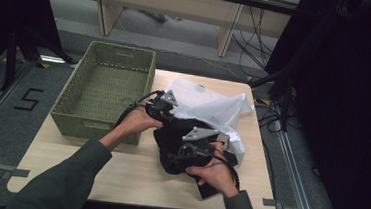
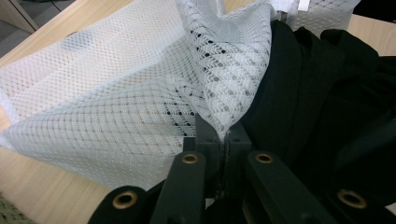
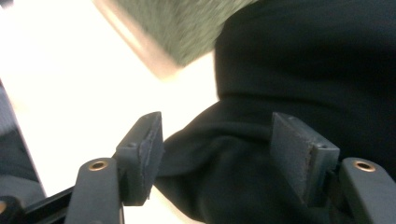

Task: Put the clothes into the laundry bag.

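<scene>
White mesh bag lay mid-table, its edge pinched in the closed left gripper | black garment bunched against it, beside the green basket | right gripper gaped wide around a fold | advice: close fully on cloth before pushing.

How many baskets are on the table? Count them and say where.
1. The green woven basket sits on the table's far left, beside the left tongs. Nothing suggests another is hidden.
</scene>
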Available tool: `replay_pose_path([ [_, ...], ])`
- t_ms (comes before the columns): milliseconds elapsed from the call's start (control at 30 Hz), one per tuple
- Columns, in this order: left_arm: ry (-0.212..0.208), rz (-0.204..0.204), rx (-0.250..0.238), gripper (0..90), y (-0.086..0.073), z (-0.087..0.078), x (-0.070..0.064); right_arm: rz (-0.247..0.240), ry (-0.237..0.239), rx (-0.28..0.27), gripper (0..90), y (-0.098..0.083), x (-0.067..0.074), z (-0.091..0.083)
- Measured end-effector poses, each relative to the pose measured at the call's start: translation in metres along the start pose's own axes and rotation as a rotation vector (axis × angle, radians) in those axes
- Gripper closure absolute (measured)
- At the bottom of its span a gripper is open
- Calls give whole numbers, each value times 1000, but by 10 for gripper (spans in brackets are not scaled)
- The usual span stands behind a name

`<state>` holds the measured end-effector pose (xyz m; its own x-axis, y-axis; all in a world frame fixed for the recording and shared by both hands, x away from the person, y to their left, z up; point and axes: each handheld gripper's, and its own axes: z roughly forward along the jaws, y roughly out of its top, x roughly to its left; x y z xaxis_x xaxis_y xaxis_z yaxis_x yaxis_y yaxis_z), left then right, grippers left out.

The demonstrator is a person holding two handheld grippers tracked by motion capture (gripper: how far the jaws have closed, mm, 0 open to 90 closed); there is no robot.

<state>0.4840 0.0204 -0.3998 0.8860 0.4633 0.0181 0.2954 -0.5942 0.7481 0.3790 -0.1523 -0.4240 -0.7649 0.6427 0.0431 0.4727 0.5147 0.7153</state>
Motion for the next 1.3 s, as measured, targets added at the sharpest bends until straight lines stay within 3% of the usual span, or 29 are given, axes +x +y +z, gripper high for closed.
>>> replay_pose_path([
  [33, 1, 18, 11, 873, 0, 0, 1, -36, -19, 39, 342, -1, 3, 10],
  [67, 2, 8, 4, 873, 0, 1, 1, -54, -35, 77, 339, -3, 5, 22],
  [100, -2, 38, 31, 873, 0, -1, 3, -36, -31, 132, 336, -5, 9, 32],
  [133, -2, 33, 27, 873, 0, -1, 3, -22, -6, 153, 333, -8, 10, 43],
  [167, -2, 34, 28, 873, 0, -1, 4, -94, -60, 156, 337, -13, 6, 55],
  [200, -5, 29, 29, 873, 0, -1, 4, -119, -87, 174, 361, -16, 7, 63],
  [233, -4, 37, 33, 873, -1, -2, 5, -135, -115, 187, 406, -21, 8, 70],
  [267, -2, 26, 22, 873, -1, -1, 4, -169, -110, 259, 475, -23, 8, 71],
  [300, -1, 11, 5, 873, -1, -1, 3, -176, -107, 244, 613, -25, 7, 72],
  [333, -2, 18, 9, 873, -1, -1, 4, -175, -103, 257, 686, -24, 6, 70],
  [367, -1, 41, 31, 874, -1, -3, 5, -214, -116, 252, 768, -22, 2, 68],
  [400, 0, 19, 13, 874, -2, -2, 4, -199, -122, 238, 796, -22, 2, 64],
  [467, 11, 1, -2, 874, -2, -3, 3, -170, -188, 147, 813, -18, -2, 55],
  [500, 5, 9, 5, 875, -2, -5, 3, -152, -183, 141, 815, -10, -13, 38],
  [533, 6, 7, -8, 876, -2, -5, 3, -99, -191, 99, 816, -8, -17, 31],
  [633, -12, 7, -27, 877, 1, -8, 1, 26, -252, 12, 820, -1, -52, 6],
  [667, -17, 16, -24, 877, 3, -9, 0, 58, -276, -13, 820, -1, -59, 5],
  [700, -22, 53, -4, 877, 4, -10, 0, 84, -300, -30, 821, -1, -70, 4],
  [733, -26, 56, 3, 877, 5, -10, -2, 138, -315, -36, 820, -1, -79, 5],
  [800, -32, 40, -12, 877, 6, -8, -6, 182, -334, -35, 820, -5, -97, 11],
  [833, -37, 28, -31, 877, 7, -6, -8, 243, -327, -24, 818, -7, -100, 16],
  [867, -43, 65, 3, 877, 8, -6, -7, 238, -345, -33, 815, -10, -106, 24],
  [933, -49, 52, -10, 877, 9, -3, -10, 290, -343, -51, 811, -11, -110, 31],
  [1033, -59, 36, -30, 876, 10, 1, -15, 270, -355, -74, 804, -5, -112, 31],
  [1067, -67, 40, -24, 875, 11, 3, -15, 333, -330, -104, 805, 0, -109, 32],
  [1100, -67, 36, -32, 875, 11, 6, -16, 338, -312, -135, 814, 5, -107, 31],
  [1133, -66, 39, -21, 876, 11, 6, -16, 301, -322, -180, 834, 9, -105, 30],
  [1233, -64, 35, -46, 876, 12, 3, -17, 290, -355, -233, 848, 17, -97, 23],
  [1300, -49, 52, -20, 875, 10, -3, -12, 289, -328, -166, 822, 9, -105, 28],
])
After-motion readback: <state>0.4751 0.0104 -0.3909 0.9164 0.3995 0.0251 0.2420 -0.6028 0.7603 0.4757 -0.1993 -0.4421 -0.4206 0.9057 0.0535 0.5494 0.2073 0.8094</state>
